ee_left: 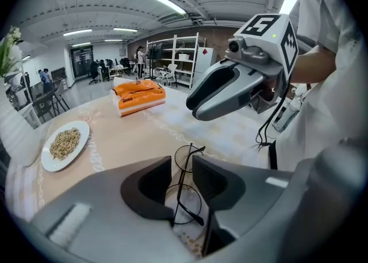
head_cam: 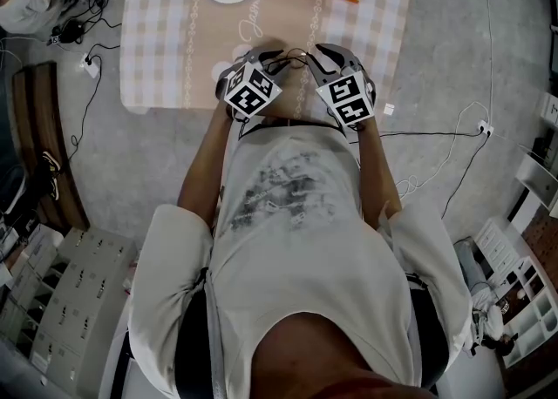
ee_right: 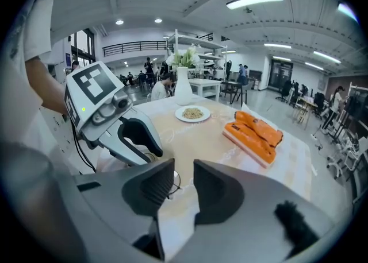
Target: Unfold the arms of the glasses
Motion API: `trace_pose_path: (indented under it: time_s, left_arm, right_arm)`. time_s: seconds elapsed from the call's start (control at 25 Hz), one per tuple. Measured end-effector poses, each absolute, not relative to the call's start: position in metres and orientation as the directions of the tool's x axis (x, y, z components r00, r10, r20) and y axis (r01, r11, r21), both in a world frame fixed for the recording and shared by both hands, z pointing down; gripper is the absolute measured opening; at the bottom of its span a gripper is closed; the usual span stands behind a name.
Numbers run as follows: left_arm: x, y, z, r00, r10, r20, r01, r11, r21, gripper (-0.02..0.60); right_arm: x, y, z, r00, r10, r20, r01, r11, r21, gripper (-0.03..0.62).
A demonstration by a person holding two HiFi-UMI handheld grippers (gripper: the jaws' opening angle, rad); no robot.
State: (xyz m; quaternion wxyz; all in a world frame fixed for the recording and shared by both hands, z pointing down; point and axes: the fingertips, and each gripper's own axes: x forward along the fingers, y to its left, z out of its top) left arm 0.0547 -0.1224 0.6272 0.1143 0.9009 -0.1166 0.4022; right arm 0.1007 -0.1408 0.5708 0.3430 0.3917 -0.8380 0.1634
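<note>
Left gripper view: thin black wire-rimmed round glasses (ee_left: 185,198) sit in the gap of my left hand-held gripper (ee_left: 181,169).
Its jaws stand apart, neither pad pressing the frame, which rests on the beige checked-cloth worktop (ee_left: 132,135). My right hand-held gripper (ee_right: 184,171) hangs just beside, also released, nothing between its jaws. A white plate of grain (ee_left: 64,144) and an orange pack (ee_left: 138,96) lie farther back.

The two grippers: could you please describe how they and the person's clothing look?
Both the left gripper and right gripper are grey with dark inner pads; each carries a white cube with black square markers and a black cable. The person wears a light short-sleeved T-shirt with a grey print.
</note>
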Motion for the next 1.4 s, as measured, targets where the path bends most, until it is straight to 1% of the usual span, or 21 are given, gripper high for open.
trace_pose_path:
  time_s: [0.28, 0.72, 0.84, 1.08, 1.28, 1.4]
  left_arm:
    - [0.055, -0.120, 0.637, 0.617, -0.089, 0.782, -0.272, -0.956, 0.106, 0.121]
    - [0.059, -0.118, 0.644, 0.602, -0.062, 0.796, -0.249, -0.962, 0.114, 0.106]
    - [0.059, -0.117, 0.645, 0.602, -0.058, 0.796, -0.245, -0.963, 0.115, 0.090]
    - [0.060, -0.116, 0.647, 0.605, -0.055, 0.794, -0.239, -0.964, 0.115, 0.029]
    - [0.059, -0.115, 0.649, 0.603, -0.045, 0.796, -0.224, -0.968, 0.115, 0.021]
    - [0.059, -0.114, 0.649, 0.606, -0.034, 0.795, -0.210, -0.970, 0.119, 0.018]
  right_arm:
    - [0.097, -0.140, 0.576, -0.469, -0.527, 0.709, -0.761, 0.648, -0.022, 0.109]
    - [0.094, -0.140, 0.588, -0.476, -0.495, 0.727, -0.749, 0.661, -0.039, 0.109]
    - [0.093, -0.141, 0.591, -0.479, -0.488, 0.730, -0.744, 0.667, -0.043, 0.109]
    - [0.092, -0.140, 0.598, -0.491, -0.469, 0.734, -0.745, 0.662, -0.076, 0.107]
    - [0.089, -0.142, 0.601, -0.501, -0.458, 0.735, -0.740, 0.667, -0.089, 0.104]
    - [0.089, -0.142, 0.604, -0.503, -0.452, 0.736, -0.739, 0.667, -0.095, 0.084]
